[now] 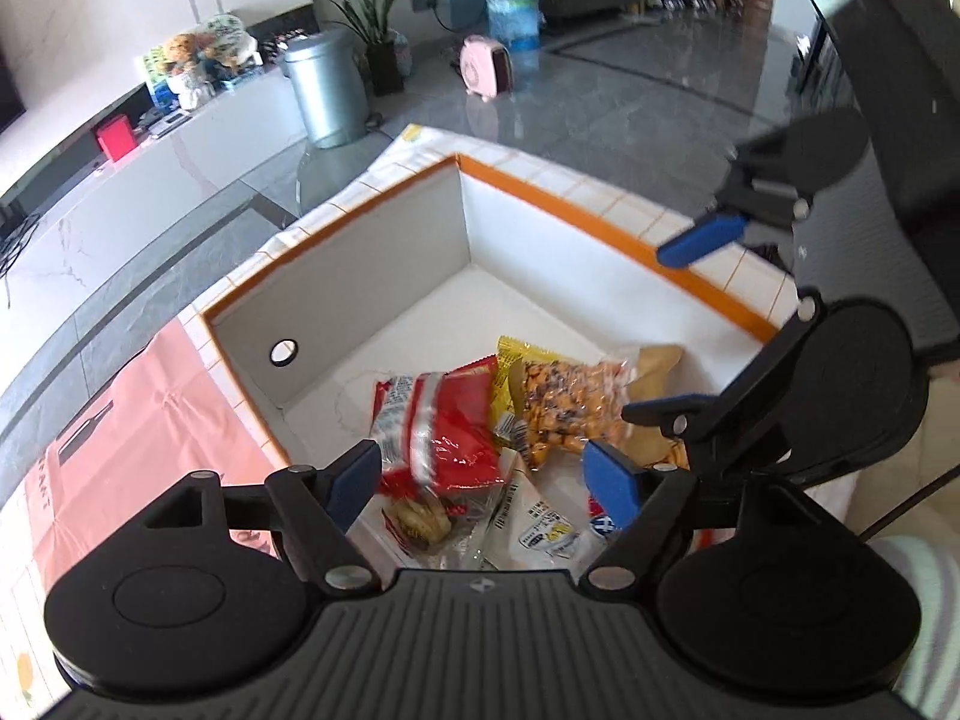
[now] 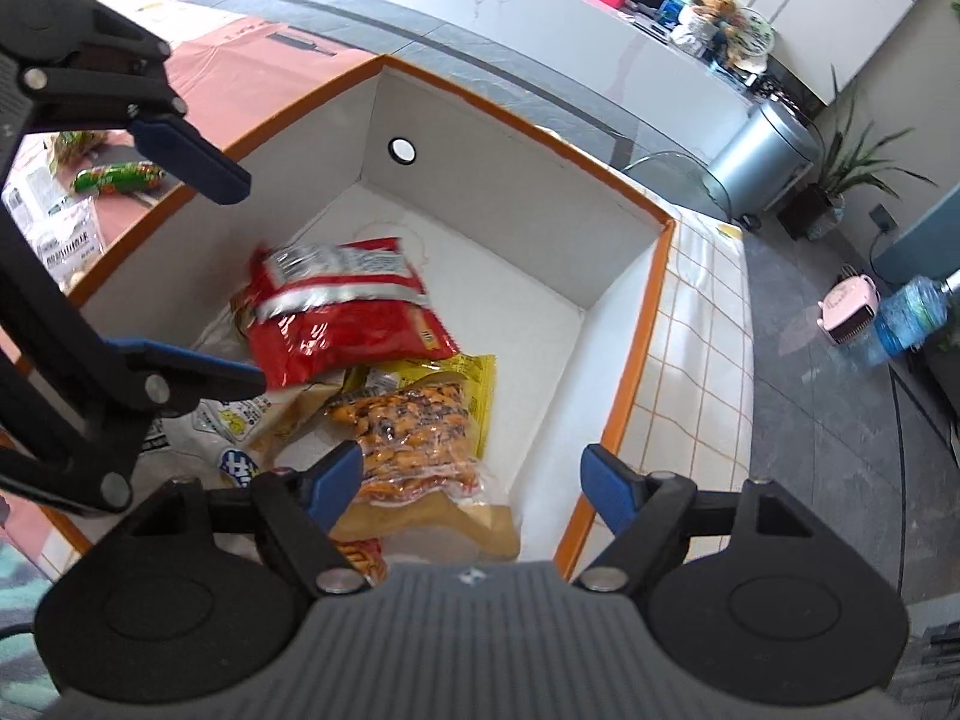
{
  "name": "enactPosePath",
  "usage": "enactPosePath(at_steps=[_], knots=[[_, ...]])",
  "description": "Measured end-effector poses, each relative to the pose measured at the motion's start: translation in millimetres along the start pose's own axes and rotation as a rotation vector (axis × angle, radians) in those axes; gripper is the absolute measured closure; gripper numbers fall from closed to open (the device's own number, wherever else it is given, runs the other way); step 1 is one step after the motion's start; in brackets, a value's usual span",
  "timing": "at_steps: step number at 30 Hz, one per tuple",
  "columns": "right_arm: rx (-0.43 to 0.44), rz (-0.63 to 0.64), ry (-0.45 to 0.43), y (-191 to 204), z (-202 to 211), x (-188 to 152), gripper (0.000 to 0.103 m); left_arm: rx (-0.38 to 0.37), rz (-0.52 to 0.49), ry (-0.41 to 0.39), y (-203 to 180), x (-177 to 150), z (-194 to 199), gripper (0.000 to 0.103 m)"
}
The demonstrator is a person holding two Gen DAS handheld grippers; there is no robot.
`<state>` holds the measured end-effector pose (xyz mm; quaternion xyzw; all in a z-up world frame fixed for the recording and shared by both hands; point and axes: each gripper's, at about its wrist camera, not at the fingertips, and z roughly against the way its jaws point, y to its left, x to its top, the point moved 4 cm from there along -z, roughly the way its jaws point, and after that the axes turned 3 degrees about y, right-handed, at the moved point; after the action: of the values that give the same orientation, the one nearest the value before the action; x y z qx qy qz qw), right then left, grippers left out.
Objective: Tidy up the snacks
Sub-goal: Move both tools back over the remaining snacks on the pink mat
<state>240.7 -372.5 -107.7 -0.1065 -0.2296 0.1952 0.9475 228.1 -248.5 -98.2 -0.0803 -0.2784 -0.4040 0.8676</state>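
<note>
An orange-rimmed white box (image 1: 600,222) (image 2: 654,276) holds several snack packs. A red packet (image 1: 444,426) (image 2: 342,312) is blurred, lying loose on top of the pile. Beside it lies a clear bag of orange snacks (image 1: 558,402) (image 2: 414,432) on a yellow packet (image 2: 474,372). My left gripper (image 1: 486,480) is open and empty over the box's near side; it also shows in the right wrist view (image 2: 222,276). My right gripper (image 2: 474,480) is open and empty above the box; it also shows in the left wrist view (image 1: 666,336).
The box stands on a white tiled table (image 2: 702,360) with a pink cloth (image 1: 132,420) beside it. A green snack pack (image 2: 117,177) and white packs (image 2: 66,240) lie outside the box. Beyond are a grey bin (image 1: 327,90) and a water bottle (image 1: 513,12).
</note>
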Motion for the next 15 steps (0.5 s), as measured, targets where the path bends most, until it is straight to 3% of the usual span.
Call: enactPosePath(at_steps=[6, 15], knots=[[-0.015, -0.118, -0.048, 11.0, 32.1, -9.0, 0.026, 0.032, 0.096, -0.063, 7.2, -14.7, 40.2, 0.013], [0.048, -0.312, -0.242, 58.6, 84.5, -15.4, 0.026, 0.135, 0.334, -0.118, 47.9, -64.5, 106.0, 0.013]])
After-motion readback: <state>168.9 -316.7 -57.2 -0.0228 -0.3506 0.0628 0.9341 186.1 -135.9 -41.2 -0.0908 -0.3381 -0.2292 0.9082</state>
